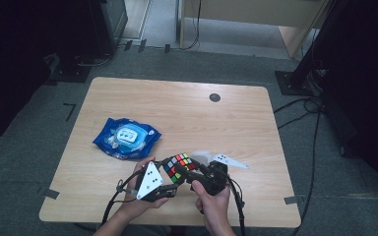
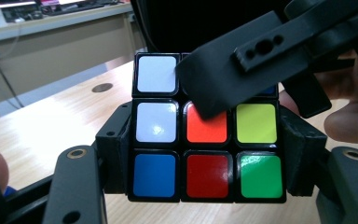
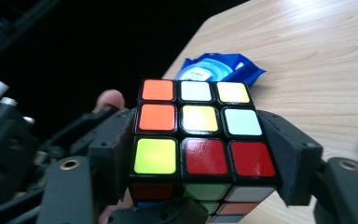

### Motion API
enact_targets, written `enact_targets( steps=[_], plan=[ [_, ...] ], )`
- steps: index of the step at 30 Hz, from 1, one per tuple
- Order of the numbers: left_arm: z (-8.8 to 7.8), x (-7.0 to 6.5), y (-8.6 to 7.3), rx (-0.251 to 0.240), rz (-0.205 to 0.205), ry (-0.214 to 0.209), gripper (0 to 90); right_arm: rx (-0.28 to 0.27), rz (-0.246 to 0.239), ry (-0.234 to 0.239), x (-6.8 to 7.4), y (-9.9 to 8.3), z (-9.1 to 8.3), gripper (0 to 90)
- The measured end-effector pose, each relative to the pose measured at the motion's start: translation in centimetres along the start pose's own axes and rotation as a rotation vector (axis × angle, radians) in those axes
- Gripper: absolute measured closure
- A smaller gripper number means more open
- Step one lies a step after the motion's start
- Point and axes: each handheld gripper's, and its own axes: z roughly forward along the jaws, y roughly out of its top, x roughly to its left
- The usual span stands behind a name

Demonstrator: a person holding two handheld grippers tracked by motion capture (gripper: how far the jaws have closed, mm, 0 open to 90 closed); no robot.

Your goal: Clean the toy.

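Puzzle cube [image 1: 179, 167] held up just above the near part of the table [image 1: 187, 113], between both tools. Left gripper [image 1: 163, 183] has its jaws partway apart, pads pressed on the cube's two sides [image 2: 205, 149]. Right gripper [image 1: 193, 173] has its jaws at the cube's near layer [image 3: 200, 140]; left pad touches, right looks close, cannot tell if it presses. Behind the cube and to its left, a blue wipes pack [image 1: 126, 137] lies flat. Farther back, right of the cube, a dark round cap [image 1: 214, 97] sits in the tabletop.
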Motion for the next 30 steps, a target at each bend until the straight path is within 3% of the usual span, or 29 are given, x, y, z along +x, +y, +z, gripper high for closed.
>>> enact_targets(
  steps=[9,13,18,22,30],
  plan=[
    [0.1,0.1,0.0,0.029,0.024,-0.033,32.4,0.044,-0.016,-0.012,-0.3,0.4,-0.1,35.0],
    [0.1,-0.1,-0.2,0.041,0.052,-0.04,28.7,0.05,-0.044,-0.028,-0.2,0.8,-0.4,35.0],
    [0.2,-0.3,-0.4,0.061,0.094,-0.049,25.0,0.043,-0.037,-0.033,-0.7,1.6,-1.1,35.0],
    [0.0,-0.1,-0.6,0.076,0.139,-0.043,23.1,0.043,-0.036,-0.025,-1.1,2.4,-1.8,35.0],
    [0.3,0.1,-1.0,0.099,0.172,-0.007,19.3,0.128,-0.058,0.007,-1.0,3.2,-2.1,35.0]
  ],
)
